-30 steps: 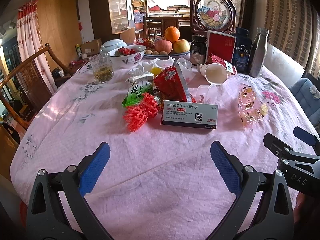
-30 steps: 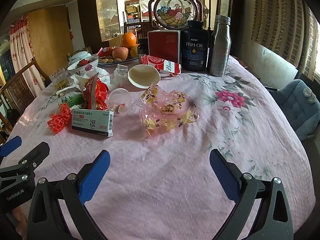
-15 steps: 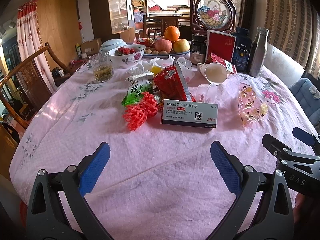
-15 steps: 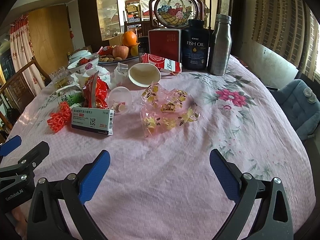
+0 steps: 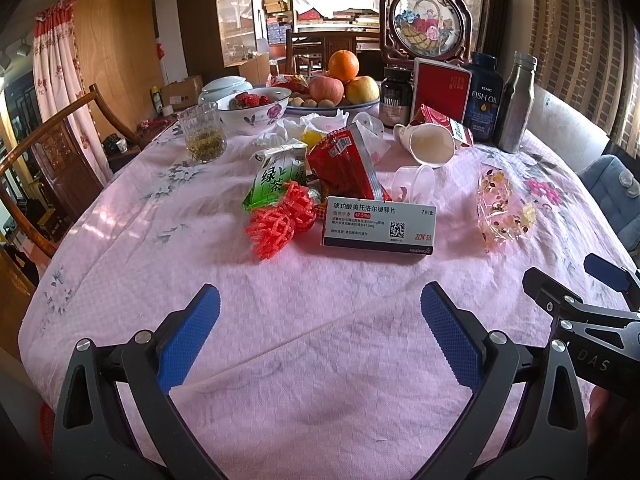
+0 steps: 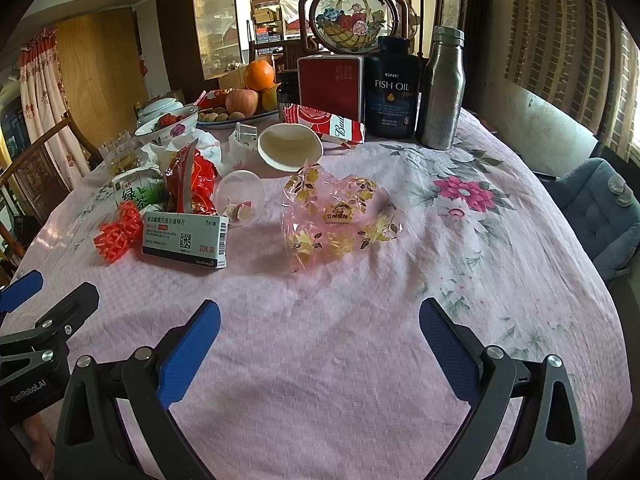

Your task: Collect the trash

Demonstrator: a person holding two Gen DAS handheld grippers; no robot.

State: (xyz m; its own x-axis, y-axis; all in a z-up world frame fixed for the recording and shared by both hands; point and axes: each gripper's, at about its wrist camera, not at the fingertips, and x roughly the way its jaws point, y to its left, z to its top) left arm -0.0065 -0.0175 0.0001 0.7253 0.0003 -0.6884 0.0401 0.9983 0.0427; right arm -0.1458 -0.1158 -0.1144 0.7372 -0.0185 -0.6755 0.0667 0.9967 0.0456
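Observation:
Trash lies mid-table on the pink cloth: a white medicine box [image 5: 378, 227] [image 6: 185, 241], red foam fruit netting [image 5: 280, 222] [image 6: 118, 233], a red snack bag [image 5: 346, 166] [image 6: 191, 184], a green tea packet [image 5: 276, 178] [image 6: 138, 194], a clear plastic cup [image 5: 416, 184] [image 6: 240, 198], a tipped paper cup [image 5: 430, 144] [image 6: 290, 146] and a clear flowered wrapper [image 5: 502, 208] [image 6: 336, 220]. My left gripper [image 5: 320, 322] is open and empty, short of the box. My right gripper [image 6: 320, 334] is open and empty, short of the wrapper.
At the back stand a fruit plate [image 5: 332, 108], a flowered bowl [image 5: 256, 114], a glass of tea [image 5: 202, 138], a dark jar [image 5: 396, 98], a red tin [image 6: 330, 84], a fish oil bottle [image 6: 394, 88] and a steel flask [image 6: 442, 90]. A wooden chair [image 5: 44, 152] stands left, a blue cushion [image 6: 596, 212] right.
Both grippers have edged slightly forward toward the trash; the objects sit a little nearer in view. Both jaws stay open.

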